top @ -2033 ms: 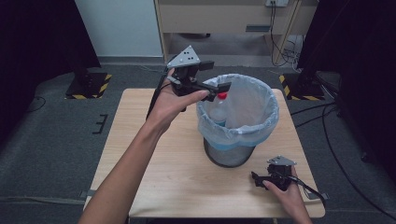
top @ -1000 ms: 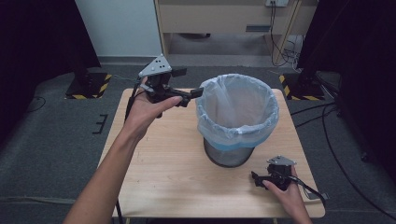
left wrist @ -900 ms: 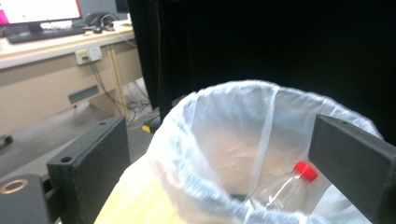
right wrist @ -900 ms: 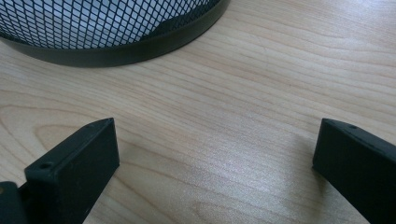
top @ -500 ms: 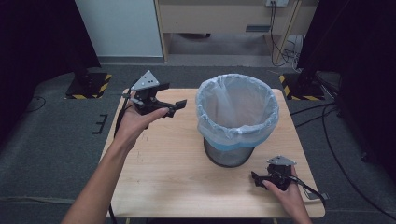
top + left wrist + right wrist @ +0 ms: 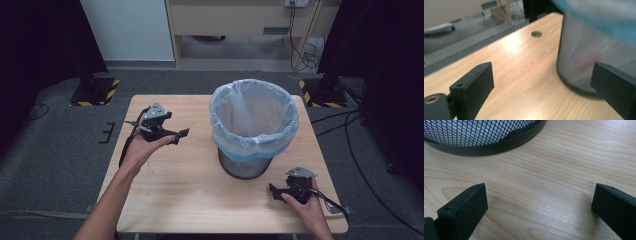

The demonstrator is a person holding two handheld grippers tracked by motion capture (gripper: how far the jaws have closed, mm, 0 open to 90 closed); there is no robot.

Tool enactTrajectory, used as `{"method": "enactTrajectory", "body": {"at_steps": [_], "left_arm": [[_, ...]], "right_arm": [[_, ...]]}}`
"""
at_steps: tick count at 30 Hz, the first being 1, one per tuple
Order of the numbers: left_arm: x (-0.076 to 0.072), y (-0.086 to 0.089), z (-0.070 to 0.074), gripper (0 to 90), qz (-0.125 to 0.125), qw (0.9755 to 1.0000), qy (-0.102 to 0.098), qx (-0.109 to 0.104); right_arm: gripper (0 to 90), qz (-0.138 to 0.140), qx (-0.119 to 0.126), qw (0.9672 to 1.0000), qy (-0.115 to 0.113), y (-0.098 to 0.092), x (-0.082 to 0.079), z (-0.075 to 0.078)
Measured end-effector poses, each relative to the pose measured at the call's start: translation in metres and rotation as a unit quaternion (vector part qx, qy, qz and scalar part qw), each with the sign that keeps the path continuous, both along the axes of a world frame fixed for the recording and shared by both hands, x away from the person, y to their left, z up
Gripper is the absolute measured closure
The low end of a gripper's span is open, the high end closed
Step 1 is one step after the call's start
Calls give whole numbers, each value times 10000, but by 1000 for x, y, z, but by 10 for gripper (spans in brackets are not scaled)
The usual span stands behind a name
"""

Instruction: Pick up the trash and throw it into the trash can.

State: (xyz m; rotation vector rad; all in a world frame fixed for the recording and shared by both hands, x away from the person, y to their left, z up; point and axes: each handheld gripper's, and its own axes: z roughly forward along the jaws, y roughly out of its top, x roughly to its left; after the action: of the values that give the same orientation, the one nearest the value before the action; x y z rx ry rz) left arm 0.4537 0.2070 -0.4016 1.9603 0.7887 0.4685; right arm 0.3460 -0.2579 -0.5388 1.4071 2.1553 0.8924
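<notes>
Wooden table [image 6: 190,200] carries, from left to right, the left gripper [image 6: 181,135] with jaws wide apart and empty beside the bin [image 6: 254,130], which stands mid-table with a blue liner, and the right gripper [image 6: 273,190], likewise wide and empty.

No legible text, labels, brands or numbers in any view.

Checked the mesh bin [image 6: 252,155] and its liner, the tabletop [image 6: 190,190] and both claw bodies: no print can be made out on any of them. The only sign-like marks are the yellow-and-black hazard stripes on two floor stand bases [image 6: 95,92], well beyond the left claw [image 6: 181,135] and off the tabletop; they carry no lettering.
</notes>
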Motion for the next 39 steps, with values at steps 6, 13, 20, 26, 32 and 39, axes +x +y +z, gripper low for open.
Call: {"method": "enactTrajectory", "body": {"at_steps": [6, 13, 20, 26, 32, 39], "left_arm": [[-3, 7, -34, 40, 159, 9995, 232, 161], [-6, 14, -74, 44, 378, 9970, 601, 305], [-8, 22, -109, 41, 668, 9915, 910, 643], [-11, 23, -126, 30, 838, 9877, 1048, 801], [-14, 21, -135, 23, 934, 9857, 1062, 915], [-13, 21, -135, 16, 951, 9853, 1081, 916]], "right_arm": [[3, -1, 1, 10000, 0, 0, 0, 0], [3, -6, 1, 10000, 0, 0, 0, 0], [3, -8, 0, 10000, 1, 0, 0, 0], [3, -25, 5, 10000, -3, 0, 0, 0], [3, -24, 1, 10000, 1, 0, 0, 0], [3, -28, 1, 10000, 1, 0, 0, 0]]}}
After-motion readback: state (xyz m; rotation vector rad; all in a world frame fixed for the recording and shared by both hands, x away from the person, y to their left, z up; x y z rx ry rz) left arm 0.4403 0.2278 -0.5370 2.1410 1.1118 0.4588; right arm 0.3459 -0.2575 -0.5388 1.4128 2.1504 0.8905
